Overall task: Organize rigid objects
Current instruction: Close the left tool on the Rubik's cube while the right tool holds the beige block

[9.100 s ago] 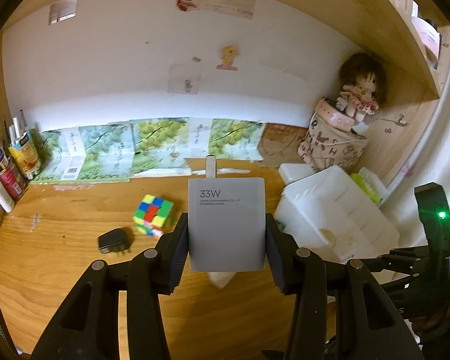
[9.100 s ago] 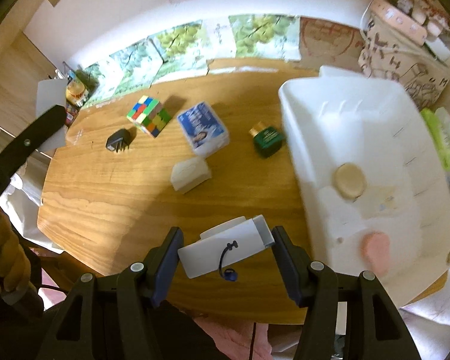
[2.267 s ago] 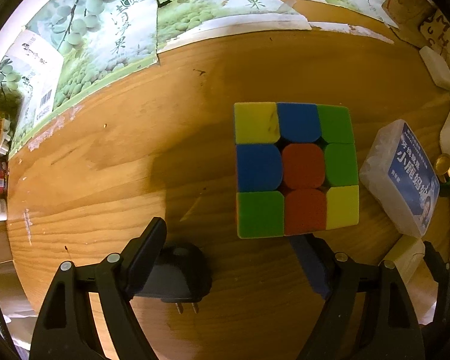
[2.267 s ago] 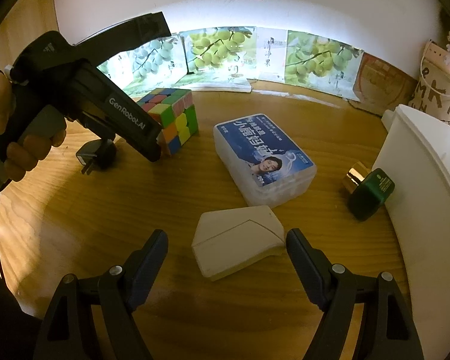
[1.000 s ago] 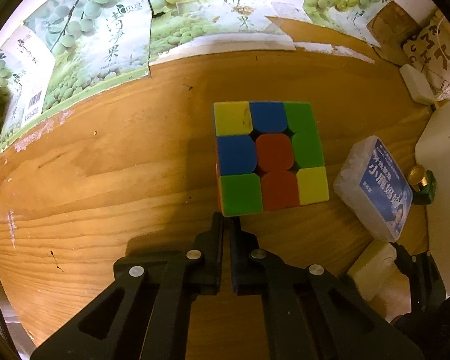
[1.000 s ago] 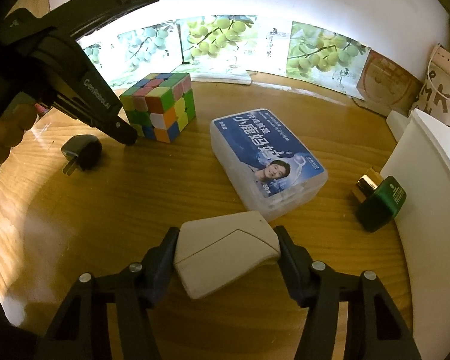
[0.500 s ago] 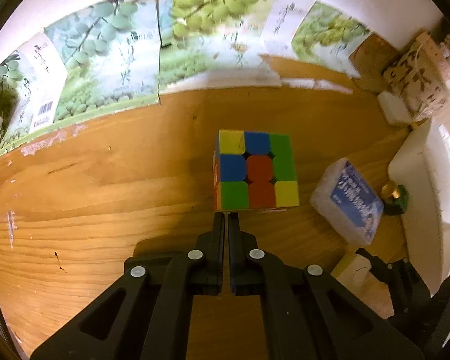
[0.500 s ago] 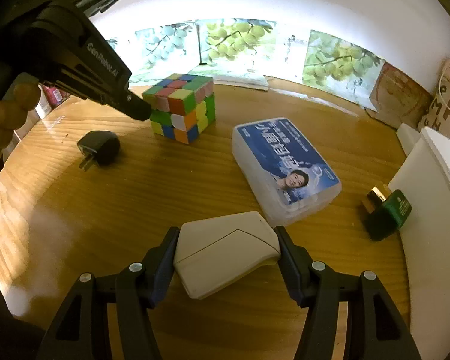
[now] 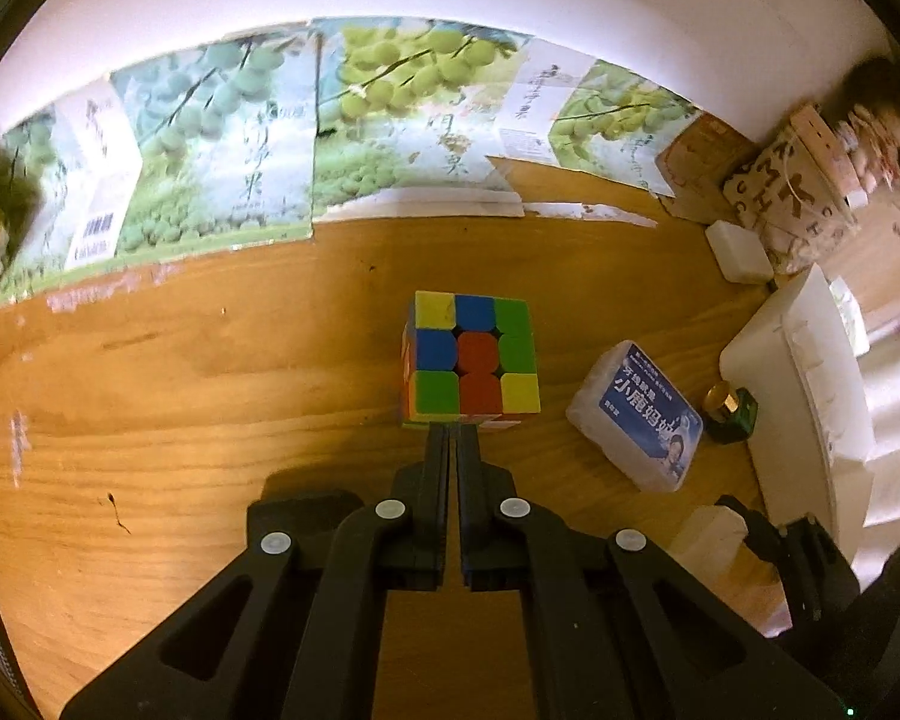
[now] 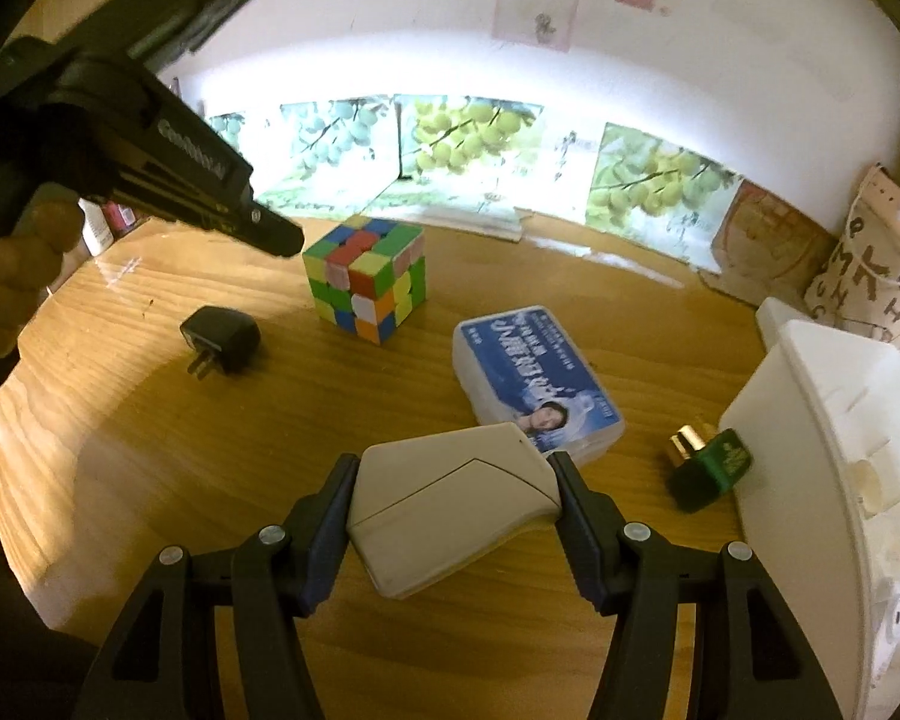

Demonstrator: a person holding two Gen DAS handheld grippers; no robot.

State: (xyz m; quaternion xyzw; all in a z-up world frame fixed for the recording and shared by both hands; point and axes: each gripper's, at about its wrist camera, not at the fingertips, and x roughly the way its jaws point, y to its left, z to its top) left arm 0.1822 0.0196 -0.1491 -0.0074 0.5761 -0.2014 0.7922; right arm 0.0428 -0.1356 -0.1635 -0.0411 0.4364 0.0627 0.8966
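Note:
My right gripper [image 10: 450, 480] is shut on a beige flip-top case [image 10: 450, 510] and holds it just above the wooden table [image 10: 150, 450]. The same case [image 9: 705, 534] shows at the lower right of the left wrist view. My left gripper [image 9: 450, 435] is shut with nothing in it and hangs above the table, just short of a colourful puzzle cube [image 9: 474, 357]. In the right wrist view a hand holds the left gripper [image 10: 282, 238], whose tip is left of the cube [image 10: 366, 285]. A black plug charger [image 10: 222, 339] lies loose below that tip.
A blue-labelled plastic box [image 10: 534, 384] lies right of the cube. A small green bottle with a gold cap [image 10: 711, 468] lies beside a white bin [image 10: 840, 420] at the right edge. Grape-printed cartons [image 9: 390, 138] line the back wall. A patterned bag [image 9: 792, 204] stands at the back right.
Both grippers have risen and the table looks farther off. The right one has carried the beige case up with it. The left one stays shut and empty; the charger stays on the table.

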